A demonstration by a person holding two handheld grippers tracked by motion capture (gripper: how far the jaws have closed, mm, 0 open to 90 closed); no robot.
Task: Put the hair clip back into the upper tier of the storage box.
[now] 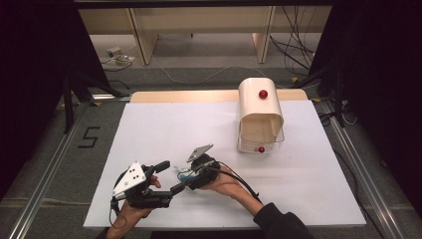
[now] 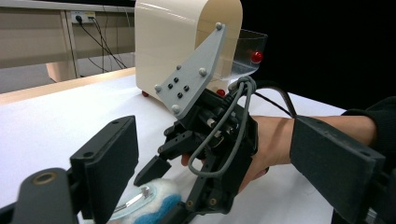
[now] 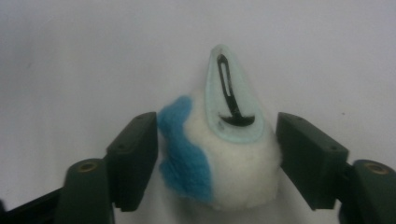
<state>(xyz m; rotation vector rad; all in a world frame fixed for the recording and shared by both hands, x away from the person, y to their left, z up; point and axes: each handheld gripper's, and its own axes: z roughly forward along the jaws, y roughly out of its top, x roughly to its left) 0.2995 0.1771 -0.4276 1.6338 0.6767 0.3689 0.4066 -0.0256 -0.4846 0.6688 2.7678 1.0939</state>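
Note:
A fluffy white and blue hair clip (image 3: 224, 163) with a pale green snap clip on top lies on the white table (image 1: 164, 124). My right gripper (image 3: 219, 128) is open, one jaw on each side of the fluff, both very near it. In the high view the clip (image 1: 182, 172) is at the front centre, with the right gripper (image 1: 185, 175) reaching it from the right. My left gripper (image 1: 169, 177) is just to its left, open and holding nothing. The left gripper view looks between wide jaws at the right gripper (image 2: 161, 193) and the clip (image 2: 149, 200).
A cream round-topped box (image 1: 259, 107) with a red knob (image 1: 263, 94) stands at the back right. Its clear drawer (image 1: 261, 142) is pulled out toward me, with a second red knob at its front. The person's hand (image 2: 275, 140) holds the right gripper.

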